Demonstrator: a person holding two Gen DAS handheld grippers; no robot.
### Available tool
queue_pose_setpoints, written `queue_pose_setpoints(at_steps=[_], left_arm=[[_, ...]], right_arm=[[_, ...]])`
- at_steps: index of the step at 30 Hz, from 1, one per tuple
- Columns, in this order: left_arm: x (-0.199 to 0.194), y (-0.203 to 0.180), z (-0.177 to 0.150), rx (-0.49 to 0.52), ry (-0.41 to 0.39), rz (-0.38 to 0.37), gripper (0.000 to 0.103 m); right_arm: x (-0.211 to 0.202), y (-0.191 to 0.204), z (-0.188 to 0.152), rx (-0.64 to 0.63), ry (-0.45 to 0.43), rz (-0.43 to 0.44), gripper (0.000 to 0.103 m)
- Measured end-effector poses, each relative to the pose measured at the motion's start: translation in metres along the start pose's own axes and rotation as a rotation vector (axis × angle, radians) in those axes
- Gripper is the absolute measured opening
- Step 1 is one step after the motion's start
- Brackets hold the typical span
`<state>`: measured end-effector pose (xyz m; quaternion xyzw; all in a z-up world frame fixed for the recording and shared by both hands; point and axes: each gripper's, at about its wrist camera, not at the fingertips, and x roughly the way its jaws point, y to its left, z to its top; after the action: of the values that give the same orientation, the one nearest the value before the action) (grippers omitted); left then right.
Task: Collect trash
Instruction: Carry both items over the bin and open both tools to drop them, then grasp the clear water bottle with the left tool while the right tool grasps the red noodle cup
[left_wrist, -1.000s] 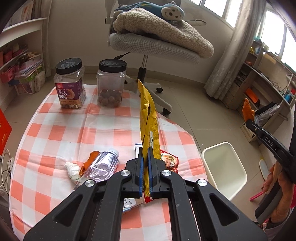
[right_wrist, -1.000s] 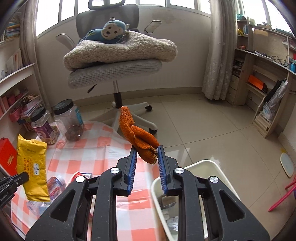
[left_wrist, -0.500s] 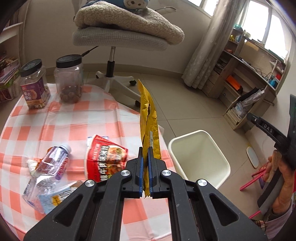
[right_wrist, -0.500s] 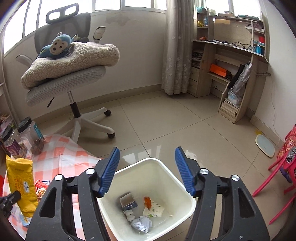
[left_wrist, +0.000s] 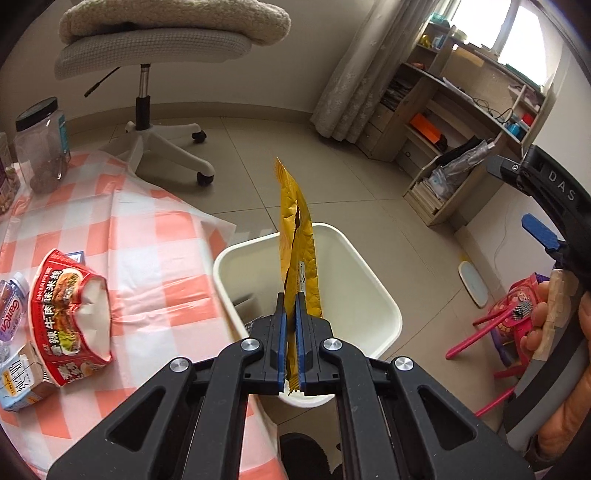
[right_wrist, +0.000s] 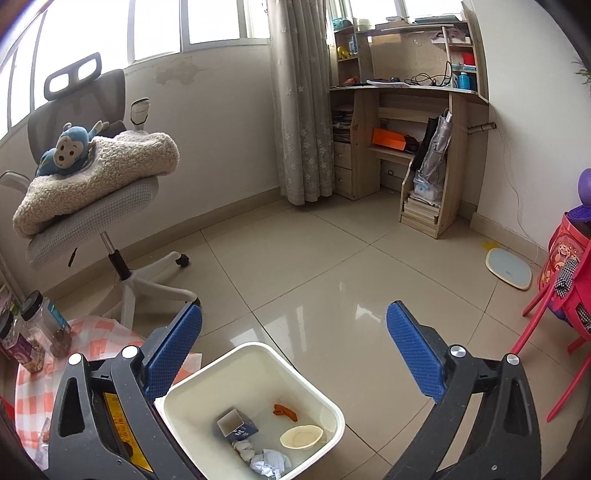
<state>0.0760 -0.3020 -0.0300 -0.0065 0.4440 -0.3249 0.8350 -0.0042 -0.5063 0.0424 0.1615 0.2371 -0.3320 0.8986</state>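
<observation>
My left gripper (left_wrist: 290, 325) is shut on a yellow snack wrapper (left_wrist: 298, 243), held upright over the near rim of the white trash bin (left_wrist: 384, 299). My right gripper (right_wrist: 293, 354) is wide open and empty above the same bin (right_wrist: 332, 410), which holds an orange peel (right_wrist: 286, 411), a small box, a lid and crumpled paper. The right gripper also shows at the right edge of the left wrist view (left_wrist: 543, 236). On the checked table (left_wrist: 155, 295) lie a red noodle cup (left_wrist: 70, 310), a plastic bottle (left_wrist: 11, 306) and a small carton (left_wrist: 18, 380).
An office chair (right_wrist: 92, 206) with a blanket and a toy monkey stands behind the table. Two jars (right_wrist: 37, 332) stand on the table's far side. A wooden desk with shelves (right_wrist: 406, 140) is against the wall, red stools (right_wrist: 561, 295) at the right.
The right gripper opened and dropped the orange peel into the bin. The left gripper carried the yellow wrapper rightward from over the table to over the bin.
</observation>
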Motion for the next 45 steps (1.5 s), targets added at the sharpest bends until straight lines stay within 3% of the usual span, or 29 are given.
queue_pose_setpoints(at_steps=[5, 7, 9, 10, 15, 19, 26, 31, 35, 41, 45], left_arm=[[0.013, -0.025, 0.014, 0.014, -0.011, -0.016, 0.004], [0.021, -0.032, 0.019, 0.019, 0.001, -0.021, 0.009], [0.029, -0.033, 0.023, 0.001, 0.035, -0.032, 0.044], [0.029, -0.032, 0.024, -0.011, 0.032, -0.032, 0.049], [0.016, -0.026, 0.02, 0.016, -0.001, 0.015, 0.059], [0.002, -0.016, 0.016, 0.046, -0.033, 0.095, 0.065], [-0.031, 0.012, 0.008, 0.071, -0.079, 0.198, 0.09], [-0.048, 0.039, 0.001, 0.141, -0.065, 0.32, 0.093], [-0.062, 0.079, -0.005, 0.128, -0.028, 0.388, 0.093], [-0.075, 0.144, -0.008, 0.108, 0.102, 0.457, 0.093], [-0.065, 0.196, -0.008, 0.095, 0.249, 0.518, 0.093]], right_arm=[[0.002, -0.02, 0.006, 0.063, 0.006, -0.006, 0.096], [0.002, -0.025, 0.006, 0.076, 0.006, -0.01, 0.096], [0.003, -0.028, 0.007, 0.08, 0.005, -0.018, 0.096], [0.003, -0.028, 0.006, 0.079, 0.006, -0.021, 0.096], [0.005, -0.018, 0.001, 0.039, 0.018, -0.021, 0.096], [0.002, 0.001, -0.003, -0.035, 0.004, -0.034, 0.096], [-0.004, 0.049, -0.018, -0.198, 0.008, -0.021, 0.096], [-0.013, 0.087, -0.034, -0.297, 0.004, 0.026, 0.096], [-0.016, 0.114, -0.045, -0.367, 0.016, 0.058, 0.096], [-0.014, 0.151, -0.06, -0.402, 0.084, 0.136, 0.096], [-0.007, 0.172, -0.072, -0.41, 0.172, 0.191, 0.096]])
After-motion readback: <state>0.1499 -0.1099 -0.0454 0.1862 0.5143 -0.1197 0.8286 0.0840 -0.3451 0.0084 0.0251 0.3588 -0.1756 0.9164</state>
